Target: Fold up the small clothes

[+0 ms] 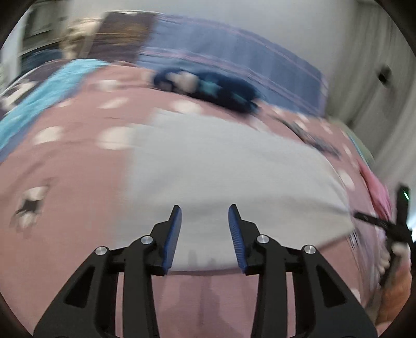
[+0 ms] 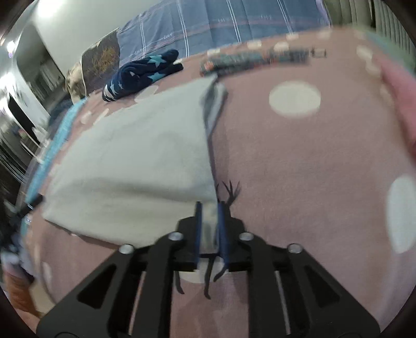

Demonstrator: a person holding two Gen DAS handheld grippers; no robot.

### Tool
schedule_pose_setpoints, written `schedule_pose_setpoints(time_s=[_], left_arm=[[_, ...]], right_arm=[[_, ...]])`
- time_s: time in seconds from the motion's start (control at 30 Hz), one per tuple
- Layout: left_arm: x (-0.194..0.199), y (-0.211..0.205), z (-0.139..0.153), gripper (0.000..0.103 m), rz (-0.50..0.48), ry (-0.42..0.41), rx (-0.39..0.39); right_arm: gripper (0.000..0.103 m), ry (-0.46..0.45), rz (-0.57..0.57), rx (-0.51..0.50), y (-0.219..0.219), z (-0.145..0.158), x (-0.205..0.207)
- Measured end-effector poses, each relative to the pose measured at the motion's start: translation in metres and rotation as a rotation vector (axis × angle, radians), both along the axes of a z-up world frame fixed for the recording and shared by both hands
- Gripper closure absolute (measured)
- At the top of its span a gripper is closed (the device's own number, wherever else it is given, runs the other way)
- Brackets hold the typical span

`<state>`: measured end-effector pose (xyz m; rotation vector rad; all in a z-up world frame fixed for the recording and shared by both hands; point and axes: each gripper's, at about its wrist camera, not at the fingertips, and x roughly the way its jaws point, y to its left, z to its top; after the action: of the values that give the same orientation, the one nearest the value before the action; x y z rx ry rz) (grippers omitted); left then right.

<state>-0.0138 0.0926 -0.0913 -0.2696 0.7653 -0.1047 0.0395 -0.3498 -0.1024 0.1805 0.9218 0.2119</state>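
Item: pale grey garment [image 2: 130,166], folded, lying flat on a bed covered by a mauve bedspread [image 2: 299,169] with white dots. It is showing as a plain, smooth, roughly rectangular panel; a darker blue-grey inner layer is peeking out along its right edge in the right wrist view. Its long axis is running from the near edge of the bed toward the far side, tilting slightly to the right as that view shows it.

Left gripper [image 1: 205,212]: hovering over the near edge of the garment [image 1: 221,169], its jaws standing apart with nothing between the blue pads; only cloth is showing in the gap behind them.

Right gripper [image 2: 210,205]: sitting at the garment's near right corner, jaws nearly together with a narrow gap. A strip of pale cloth is lying between the pads; whether they are pressing on it cannot be told through the blur.

Also lying on the bed: a navy garment with light blue stars [image 2: 140,75], bunched, well beyond the grey one; a blue striped pillow [image 2: 208,23] behind it.
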Motion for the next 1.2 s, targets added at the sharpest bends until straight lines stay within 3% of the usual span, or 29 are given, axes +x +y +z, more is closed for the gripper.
schedule_pose_setpoints(time_s=[0.07, 0.17, 0.4, 0.6, 0.77, 0.83, 0.93, 1.2], left_arm=[[-0.007, 0.025, 0.004, 0.067, 0.029, -0.031, -0.017], [-0.022, 0.049, 0.005, 0.079, 0.022, -0.068, -0.007], [-0.039, 0.093, -0.025, 0.096, 0.02, -0.043, -0.107], [-0.027, 0.095, -0.044, 0.096, -0.096, -0.013, -0.17], [0.0, 0.083, -0.057, 0.096, -0.183, 0.042, -0.163], [0.008, 0.08, -0.059, 0.091, -0.228, 0.058, -0.182], [0.014, 0.077, -0.057, 0.073, -0.279, 0.049, -0.21], [0.035, 0.077, -0.059, 0.071, -0.296, 0.067, -0.239]], right_arm=[[0.084, -0.035, 0.036, -0.012, 0.017, 0.014, 0.0], [0.079, -0.081, 0.101, -0.053, 0.052, 0.034, 0.0], [0.064, -0.119, 0.329, -0.103, 0.183, 0.055, 0.018], [0.056, -0.088, 0.513, -0.135, 0.281, 0.054, 0.035], [0.056, -0.032, 0.571, -0.18, 0.345, 0.047, 0.061], [0.056, -0.024, 0.584, -0.19, 0.358, 0.044, 0.066], [0.056, -0.021, 0.615, -0.23, 0.381, 0.041, 0.076], [0.056, -0.038, 0.652, -0.316, 0.438, 0.036, 0.125]])
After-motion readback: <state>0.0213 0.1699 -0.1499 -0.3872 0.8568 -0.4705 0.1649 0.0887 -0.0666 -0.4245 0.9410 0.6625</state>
